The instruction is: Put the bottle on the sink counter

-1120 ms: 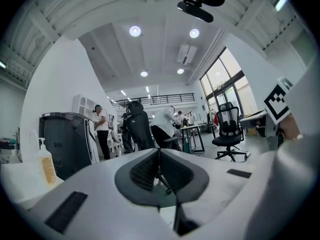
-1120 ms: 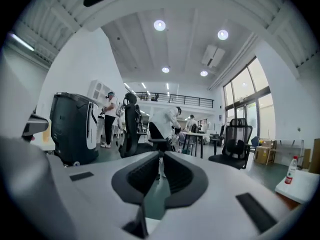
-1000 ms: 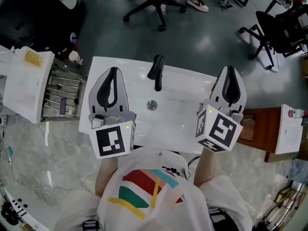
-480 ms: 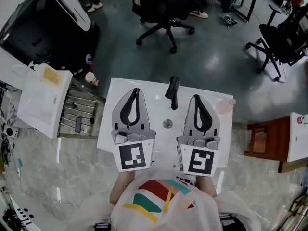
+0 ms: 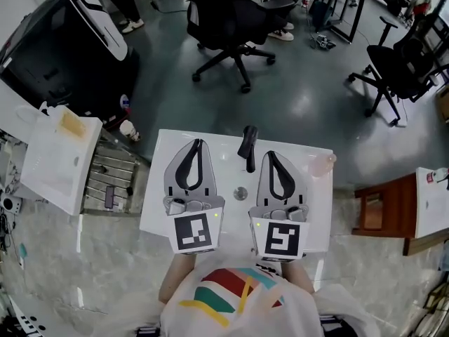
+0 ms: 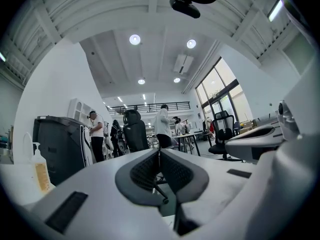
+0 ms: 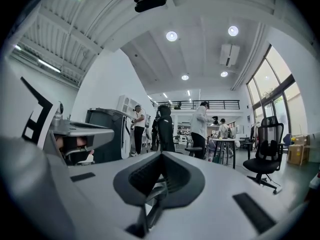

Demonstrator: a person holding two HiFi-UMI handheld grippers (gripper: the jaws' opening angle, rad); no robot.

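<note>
Head view: the small, pale pink translucent bottle point(image 5: 324, 164) sits on the far right corner of the white rectangular sink counter point(image 5: 158, 188), right of the black faucet point(image 5: 248, 146) and well apart from both tools. Nothing touches it. The placement therefore reads as done, with no step visibly left. From above the bottle shows only as a small rounded shape, which suggests it stands upright with its long axis vertical and its top upward. Its detail is too small to confirm this. The left claw point(image 5: 196, 144) and the right claw point(image 5: 269, 154) hang side by side over the basin, tips toward the faucet, each pressed together and empty. Left gripper view: the left claw point(image 6: 160, 153) has its pads meeting at the tip with nothing between them. A clear pump bottle with amber contents point(image 6: 39, 166) stands upright at the left edge and appears to be a separate item. Right gripper view: the right claw point(image 7: 161, 156) is likewise pressed together on nothing. The pink bottle cannot be made out with certainty here.
</note>
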